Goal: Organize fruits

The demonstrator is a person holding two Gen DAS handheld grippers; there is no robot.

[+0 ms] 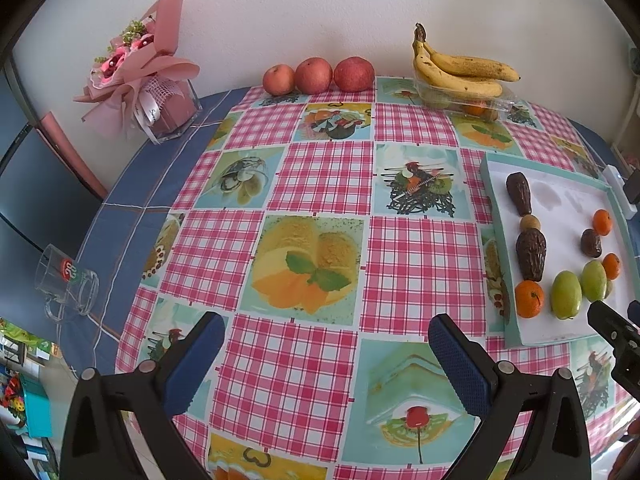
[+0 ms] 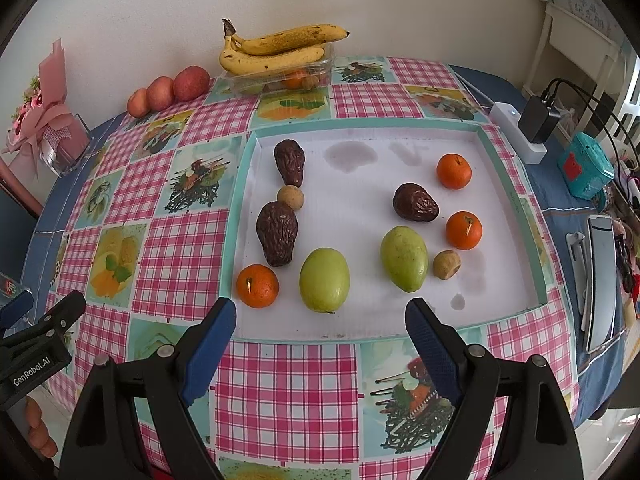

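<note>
A checked-cloth counter [image 2: 288, 380] carries a shallow white tray [image 2: 514, 196] of avocados, green mangoes and oranges [image 2: 257, 285]; the right hand-held gripper [image 2: 320, 320] hovers wide and empty before it, the left hand-held gripper [image 1: 324, 334] likewise over bare cloth.

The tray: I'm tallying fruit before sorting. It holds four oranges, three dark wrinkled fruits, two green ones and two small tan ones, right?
Not quite: the tray holds three oranges, not four: and. The right wrist view shows this. The three dark wrinkled fruits, two green ones and two small tan ones are right.
</note>
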